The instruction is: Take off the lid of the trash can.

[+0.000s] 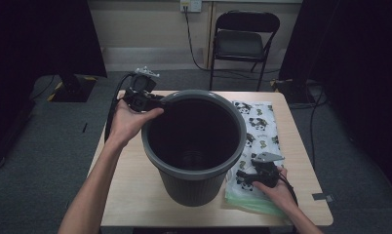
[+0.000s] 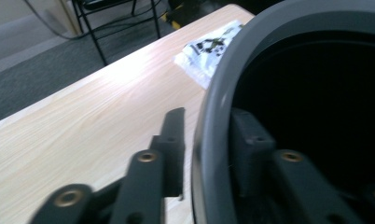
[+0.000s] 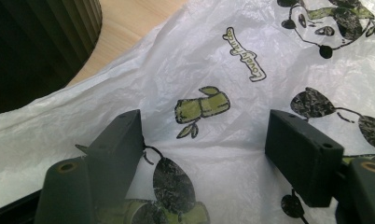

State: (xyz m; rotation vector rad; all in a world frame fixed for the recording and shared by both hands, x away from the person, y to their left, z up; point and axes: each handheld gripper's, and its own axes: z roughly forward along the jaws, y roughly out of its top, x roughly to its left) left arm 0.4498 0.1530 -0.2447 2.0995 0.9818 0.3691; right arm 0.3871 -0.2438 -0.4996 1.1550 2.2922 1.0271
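A tall dark grey bin (image 1: 194, 187) stands upright in the middle of the wooden table (image 1: 128, 195). My left gripper (image 1: 159, 100) is at the bin's far left rim. In the left gripper view it (image 2: 208, 114) straddles the rim (image 2: 223, 84), one jaw outside and one inside, with a narrow gap showing beside the outer jaw. A white plastic bag with panda prints (image 1: 260, 122) lies flat to the right of the bin. My right gripper (image 1: 241, 176) rests low over the bag's near end, and its jaws (image 3: 206, 123) stand wide apart above the crinkled film (image 3: 213, 60).
The bin's ribbed wall (image 3: 36, 46) stands close to the left of the right gripper. A black folding chair (image 1: 243, 39) stands beyond the table's far edge. Cables run over the grey carpet, and bare wood lies left of the bin.
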